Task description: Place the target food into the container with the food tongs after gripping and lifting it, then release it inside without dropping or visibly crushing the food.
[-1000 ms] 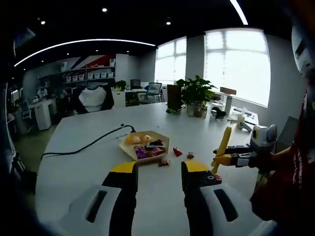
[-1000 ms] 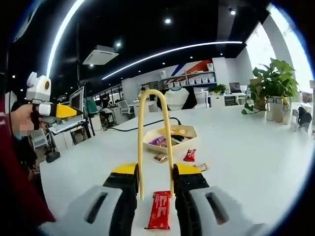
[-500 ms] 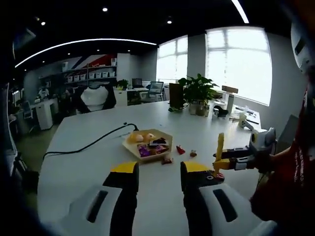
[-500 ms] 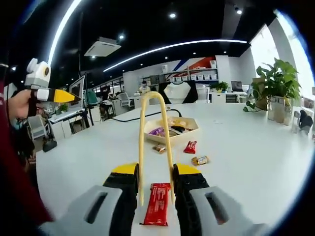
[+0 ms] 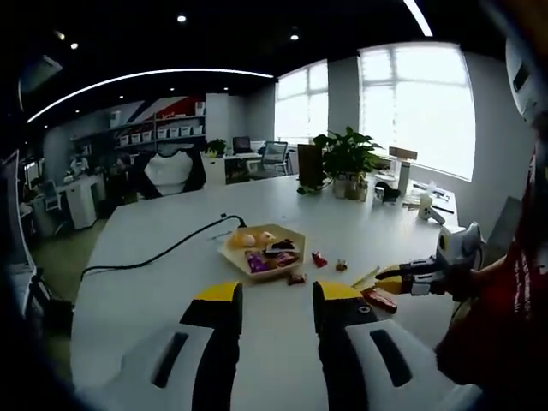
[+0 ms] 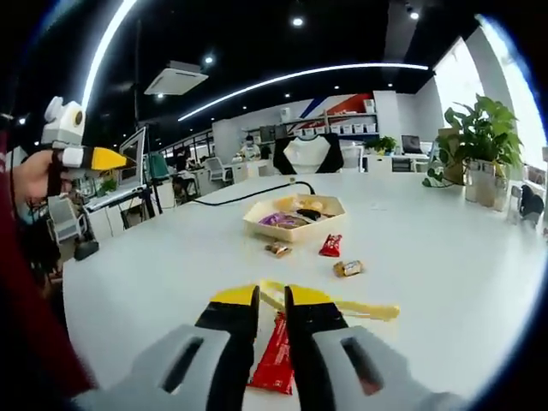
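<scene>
Change: since half a second ago the yellow food tongs (image 6: 342, 305) have been tipped from upright between the right gripper's jaws to lying flat on the white table (image 6: 445, 257), and those jaws have been drawn much closer together.
Right gripper (image 6: 271, 301): jaws nearly closed, seen low in the right gripper view; the bend of the tongs appears pinched between the tips, though real contact cannot be told. From the left gripper view it (image 5: 390, 279) is seen at the right, held in a person's hand (image 5: 479, 274).
Food tongs: arms are laid out to the right of the jaw tips, flat on the table; in the left gripper view they (image 5: 364, 276) are seen as a thin yellow strip just ahead of the right gripper.
Red snack bar (image 6: 276, 364): flat on the table near its close edge, directly under and between the right gripper's jaws, below the tongs; whether it is touched cannot be told. In the left gripper view it (image 5: 378, 299) is seen just under that gripper.
Tray (image 6: 295, 216): hexagonal, set mid-table, well apart from both grippers, with wrapped snacks inside.
Loose snacks: a small red packet (image 6: 330, 246), a brown one (image 6: 276, 249) and a gold one (image 6: 348, 268) lie between the tray and the tongs.
Left gripper (image 5: 273, 295): jaws spread wide apart with nothing between them, raised above the table.
</scene>
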A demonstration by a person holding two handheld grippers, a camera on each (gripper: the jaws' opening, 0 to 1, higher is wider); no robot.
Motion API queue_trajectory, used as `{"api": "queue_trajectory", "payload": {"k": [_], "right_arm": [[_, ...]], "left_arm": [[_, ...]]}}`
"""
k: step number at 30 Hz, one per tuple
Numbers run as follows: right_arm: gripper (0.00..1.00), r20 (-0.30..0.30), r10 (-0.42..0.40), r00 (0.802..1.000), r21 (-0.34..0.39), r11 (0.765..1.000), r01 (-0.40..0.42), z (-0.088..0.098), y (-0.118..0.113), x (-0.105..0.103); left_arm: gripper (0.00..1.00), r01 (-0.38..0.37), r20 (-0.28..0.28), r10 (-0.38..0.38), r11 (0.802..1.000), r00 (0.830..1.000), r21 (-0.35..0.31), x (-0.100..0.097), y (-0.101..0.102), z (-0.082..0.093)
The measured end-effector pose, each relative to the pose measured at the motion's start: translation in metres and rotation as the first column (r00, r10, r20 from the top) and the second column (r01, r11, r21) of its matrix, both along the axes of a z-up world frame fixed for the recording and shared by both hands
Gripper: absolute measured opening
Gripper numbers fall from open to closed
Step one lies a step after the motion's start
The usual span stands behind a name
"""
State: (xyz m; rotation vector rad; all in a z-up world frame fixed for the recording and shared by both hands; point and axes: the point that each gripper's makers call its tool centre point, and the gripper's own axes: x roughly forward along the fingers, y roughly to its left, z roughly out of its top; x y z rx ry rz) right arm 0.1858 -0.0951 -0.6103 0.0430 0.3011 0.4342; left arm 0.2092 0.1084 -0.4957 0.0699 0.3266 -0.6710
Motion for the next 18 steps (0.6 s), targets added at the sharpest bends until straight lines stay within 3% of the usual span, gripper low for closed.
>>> {"api": "queue_trajectory", "payload": {"k": [4, 5, 7, 9, 13, 15, 16, 18], "right_arm": [[0.11, 0.006, -0.001, 1.0, -0.006, 1.0, 0.001, 0.006, -0.009, 0.0], [0.13, -0.002, 0.031, 1.0, -0.044, 0.999, -0.031, 0.005, -0.011, -0.001], [0.15, -0.075, 0.098, 0.992, -0.057, 0.993, -0.102, -0.005, -0.013, -0.006], [0.16, -0.07, 0.104, 0.992, -0.13, 0.985, -0.113, -0.007, -0.028, 0.001], [0.17, -0.085, 0.167, 0.982, -0.174, 0.968, -0.18, -0.002, -0.035, 0.008], [0.21, -0.129, 0.202, 0.971, -0.214, 0.951, -0.226, -0.008, -0.037, 0.011], [0.23, -0.174, 0.244, 0.954, -0.236, 0.93, -0.281, -0.015, -0.036, 0.01], [0.23, -0.189, 0.281, 0.941, -0.367, 0.869, -0.333, -0.021, -0.04, 0.014]], "left_arm": [[0.35, 0.011, -0.006, -0.011, 1.0, 1.0, 0.023, 0.0, -0.003, -0.006], [0.35, 0.012, -0.003, -0.012, 0.999, 1.0, 0.036, 0.0, -0.002, -0.007], [0.35, 0.01, 0.007, -0.011, 0.999, 1.0, 0.039, 0.001, -0.001, -0.006], [0.35, 0.01, 0.009, -0.01, 1.0, 1.0, 0.028, 0.0, -0.001, -0.005], [0.34, 0.012, -0.011, -0.012, 0.999, 1.0, 0.033, -0.01, 0.001, -0.014], [0.34, 0.008, -0.015, -0.007, 0.999, 1.0, 0.036, -0.014, 0.001, -0.017], [0.34, 0.005, -0.019, -0.004, 0.999, 1.0, 0.037, -0.017, 0.001, -0.02], [0.34, -0.004, -0.023, 0.005, 0.999, 1.0, 0.039, -0.02, 0.002, -0.022]]}}
